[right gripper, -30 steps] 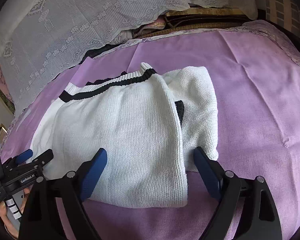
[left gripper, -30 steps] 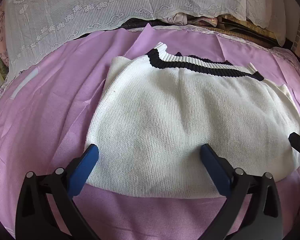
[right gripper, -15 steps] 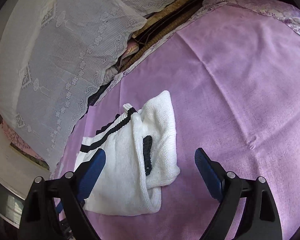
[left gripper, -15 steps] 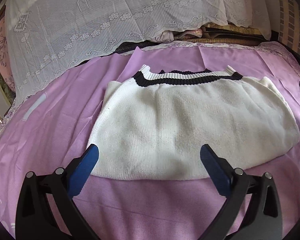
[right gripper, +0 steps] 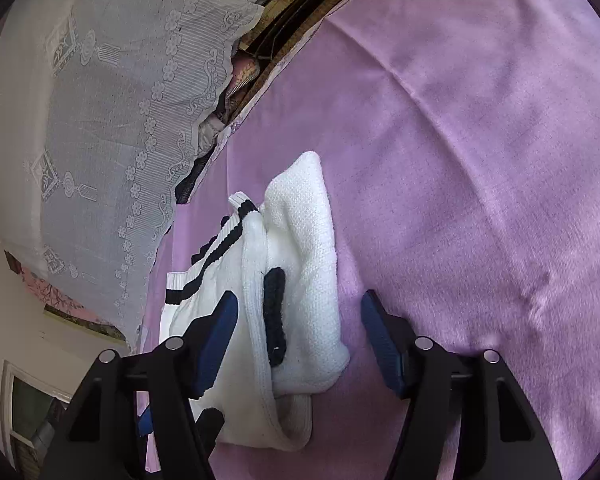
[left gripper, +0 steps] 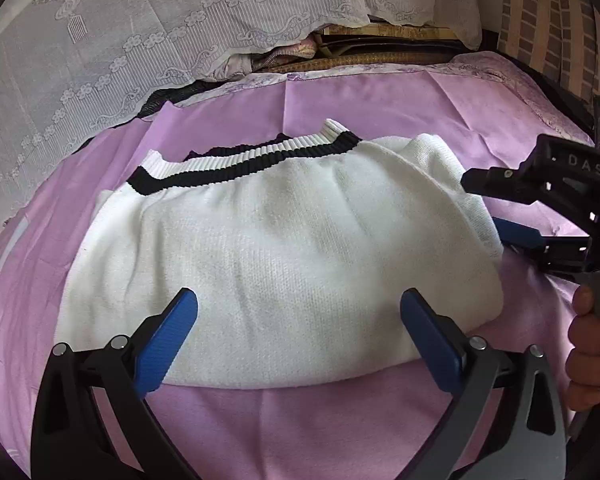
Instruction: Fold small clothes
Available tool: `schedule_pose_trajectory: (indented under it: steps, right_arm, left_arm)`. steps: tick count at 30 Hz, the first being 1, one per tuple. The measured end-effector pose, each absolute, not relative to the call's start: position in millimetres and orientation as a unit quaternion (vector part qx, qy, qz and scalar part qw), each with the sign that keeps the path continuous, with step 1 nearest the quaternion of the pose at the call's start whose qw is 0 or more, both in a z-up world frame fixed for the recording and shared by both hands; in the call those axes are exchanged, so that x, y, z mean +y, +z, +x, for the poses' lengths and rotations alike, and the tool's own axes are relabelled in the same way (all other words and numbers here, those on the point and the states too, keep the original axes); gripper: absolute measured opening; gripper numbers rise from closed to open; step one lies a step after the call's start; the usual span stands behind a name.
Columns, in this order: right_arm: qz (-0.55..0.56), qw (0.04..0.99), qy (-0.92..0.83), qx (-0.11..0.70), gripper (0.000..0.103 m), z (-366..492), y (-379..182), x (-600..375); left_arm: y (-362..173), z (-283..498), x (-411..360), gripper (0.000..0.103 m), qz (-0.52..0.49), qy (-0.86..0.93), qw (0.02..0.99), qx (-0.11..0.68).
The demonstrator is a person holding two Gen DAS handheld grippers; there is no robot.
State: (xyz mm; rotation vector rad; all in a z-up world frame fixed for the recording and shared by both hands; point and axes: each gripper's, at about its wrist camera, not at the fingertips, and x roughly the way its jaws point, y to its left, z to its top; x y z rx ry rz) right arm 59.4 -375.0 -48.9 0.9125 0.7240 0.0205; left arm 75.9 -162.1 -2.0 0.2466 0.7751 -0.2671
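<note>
A white knitted sweater (left gripper: 284, 248) with a black-striped ribbed collar lies folded on the purple sheet (left gripper: 300, 428). My left gripper (left gripper: 300, 304) is open, its blue pads spread over the sweater's near edge with nothing between them. My right gripper (left gripper: 481, 202) comes in from the right, turned on its side at the sweater's right end. In the right wrist view the right gripper (right gripper: 300, 300) straddles the sweater's (right gripper: 300, 264) folded end. Its jaws are closing, one pad over the knit, the other over the sheet, neither visibly pressing.
White lace cloth (left gripper: 148, 40) covers piled things along the far side of the bed. A person's hand (left gripper: 591, 352) holds the right gripper's handle at the right. Bare purple sheet (right gripper: 479, 160) stretches to the right of the sweater.
The right gripper has rolled onto its side, closed in on the sweater's right end, and its jaws have narrowed. The left gripper has shifted sideways along the near edge, still open.
</note>
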Motion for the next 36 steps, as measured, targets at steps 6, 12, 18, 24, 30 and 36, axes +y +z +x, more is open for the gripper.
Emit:
schedule_pose_trajectory:
  steps: [6,12,18,24,30,36]
  right_arm:
    - [0.402,0.843,0.047,0.354,0.056,93.0,-47.6,-368.3]
    - [0.347,0.861,0.053,0.369,0.059,121.5,-42.5,-348.5]
    - [0.375,0.852,0.051,0.361,0.024,126.9,-52.4,-360.4]
    - [0.360,0.858,0.058,0.361,0.025,124.8,-53.1,-355.8]
    - [0.356,0.859,0.066,0.361,0.026,120.0,-54.3,-352.9]
    - [0.338,0.870,0.054,0.355,0.023,116.6,-48.9,-347.8]
  left_arm:
    - [-21.3,84.6,-179.0,0.099,0.145,-0.127,0.905,0.378]
    - [-21.3,89.5,-181.3,0.099,0.147,-0.133,0.908,0.369]
    - [-21.1,89.3,-179.3,0.099,0.142,-0.139,0.909,0.367]
    - [-21.9,88.6,-179.5,0.099,0.145,-0.138,0.909,0.366]
    - [-22.2,88.4,-178.8,0.099,0.144,-0.139,0.909,0.366]
    - [-21.9,88.8,-178.6,0.099,0.144,-0.141,0.909,0.366]
